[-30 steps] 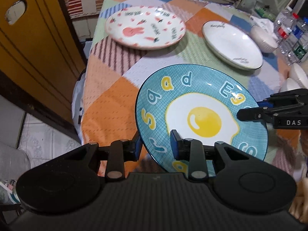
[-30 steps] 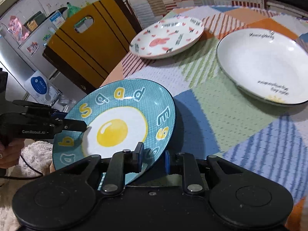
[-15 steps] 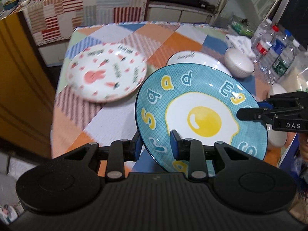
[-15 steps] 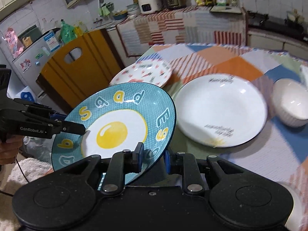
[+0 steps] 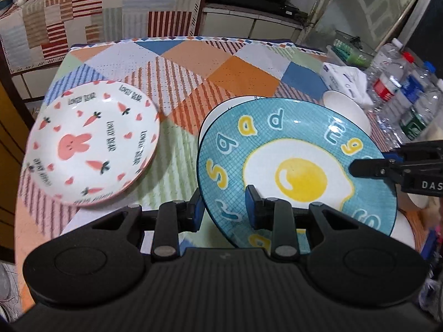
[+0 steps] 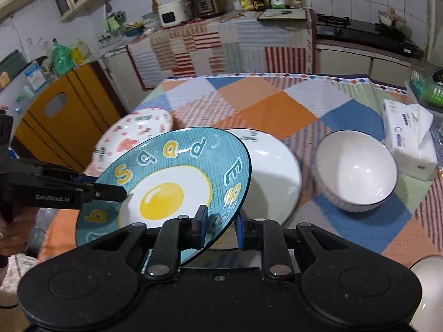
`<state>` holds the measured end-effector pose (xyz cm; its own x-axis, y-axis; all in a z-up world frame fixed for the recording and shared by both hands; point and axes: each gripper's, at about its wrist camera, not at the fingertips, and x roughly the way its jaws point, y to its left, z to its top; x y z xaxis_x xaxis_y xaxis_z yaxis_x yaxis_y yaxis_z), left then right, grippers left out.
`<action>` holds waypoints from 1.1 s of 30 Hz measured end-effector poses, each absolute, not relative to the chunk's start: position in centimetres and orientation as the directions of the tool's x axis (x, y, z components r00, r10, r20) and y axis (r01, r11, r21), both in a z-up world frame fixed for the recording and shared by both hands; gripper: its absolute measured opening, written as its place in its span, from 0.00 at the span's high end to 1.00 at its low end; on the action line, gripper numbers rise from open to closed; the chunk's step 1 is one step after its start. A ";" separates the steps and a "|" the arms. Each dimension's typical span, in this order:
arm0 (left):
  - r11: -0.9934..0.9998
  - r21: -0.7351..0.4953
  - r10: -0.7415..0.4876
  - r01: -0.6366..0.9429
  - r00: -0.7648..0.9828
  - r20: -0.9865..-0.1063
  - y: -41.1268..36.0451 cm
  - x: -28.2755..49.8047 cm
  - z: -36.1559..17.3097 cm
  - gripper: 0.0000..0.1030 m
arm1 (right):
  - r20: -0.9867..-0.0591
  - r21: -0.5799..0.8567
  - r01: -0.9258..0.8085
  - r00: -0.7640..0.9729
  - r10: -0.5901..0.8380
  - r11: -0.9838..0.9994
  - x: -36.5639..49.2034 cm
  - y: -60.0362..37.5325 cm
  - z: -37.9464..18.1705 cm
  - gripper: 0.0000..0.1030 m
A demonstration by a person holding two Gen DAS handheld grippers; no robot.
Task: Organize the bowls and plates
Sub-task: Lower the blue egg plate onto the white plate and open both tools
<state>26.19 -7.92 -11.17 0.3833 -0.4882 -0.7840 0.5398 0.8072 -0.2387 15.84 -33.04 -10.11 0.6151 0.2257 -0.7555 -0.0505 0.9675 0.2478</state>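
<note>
Both our grippers, left (image 5: 223, 207) and right (image 6: 220, 227), jaws pinching the egg plate (image 5: 293, 166), have carried it from beside over the white plate (image 6: 272, 171).

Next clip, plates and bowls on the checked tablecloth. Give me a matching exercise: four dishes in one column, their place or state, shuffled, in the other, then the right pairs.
Things:
1. blue egg plate
2. rabbit plate
3. plain white plate
4. white bowl

Places or states:
A. flat on the cloth, partly hidden behind the lifted plate
B. beside the tissue pack, upright on the cloth
C. held off the table, tilted, by both tongs, left and right
D. alone near the left edge of the table in the left wrist view

Pairs: 1-C, 2-D, 3-A, 4-B
</note>
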 end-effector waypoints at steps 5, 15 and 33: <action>0.805 -0.232 -0.481 0.546 0.373 -0.793 -10.2 28.3 -12.3 0.73 | -0.767 0.273 -0.024 0.598 0.233 0.962 17.8 -35.3 -11.8 0.75; 0.809 -0.164 -0.421 0.565 0.361 -0.832 -12.3 29.8 -14.0 0.72 | -0.794 0.309 0.019 0.556 0.247 0.951 20.0 -36.8 -14.9 0.75; 0.837 -0.156 -0.332 0.524 0.260 -0.907 -12.7 31.9 -14.8 0.72 | -0.885 0.259 0.124 0.428 0.183 0.958 22.0 -35.0 -15.0 0.72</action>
<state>31.89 -12.69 -14.83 0.2596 -0.3319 -0.9069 0.5243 0.8371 -0.1563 22.05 -35.02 -15.04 0.4279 0.1833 -0.8850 0.1243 0.9580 0.2585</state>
